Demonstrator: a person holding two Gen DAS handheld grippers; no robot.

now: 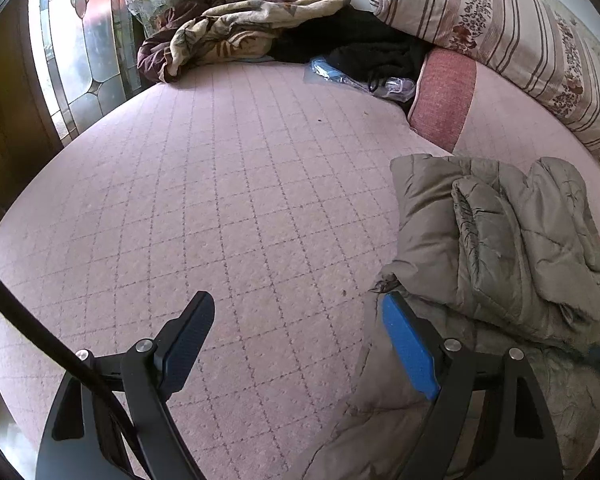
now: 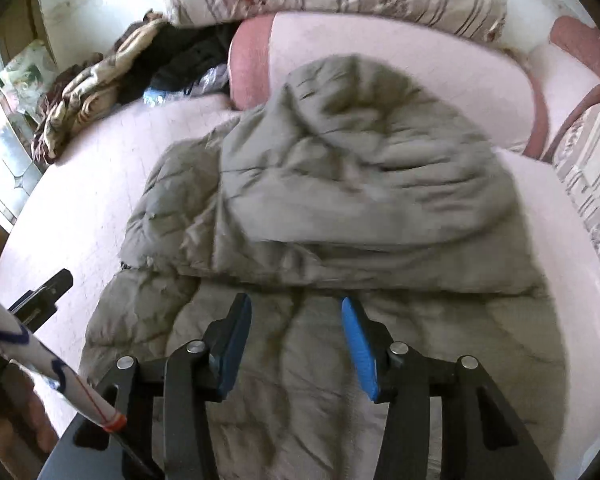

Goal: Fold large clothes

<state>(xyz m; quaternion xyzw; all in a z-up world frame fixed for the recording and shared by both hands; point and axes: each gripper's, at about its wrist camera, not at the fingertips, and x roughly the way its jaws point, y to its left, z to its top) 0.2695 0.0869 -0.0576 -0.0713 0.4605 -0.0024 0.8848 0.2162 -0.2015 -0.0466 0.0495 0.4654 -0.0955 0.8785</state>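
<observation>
Your left gripper (image 1: 300, 344) gapes over bare bed (image 1: 228, 200), the jacket (image 1: 500, 240) at lower right; your right gripper (image 2: 296, 344) (also spread, gripping nothing) hovers over it.

No words, brand names, numbers or signs can be read in either view. The striped cushion (image 1: 512, 40) carries only a floral pattern, and the white sleeve (image 2: 40, 356) at the left edge of the right wrist view shows dark blue curved marks that are too blurred and cropped to read as letters.
</observation>
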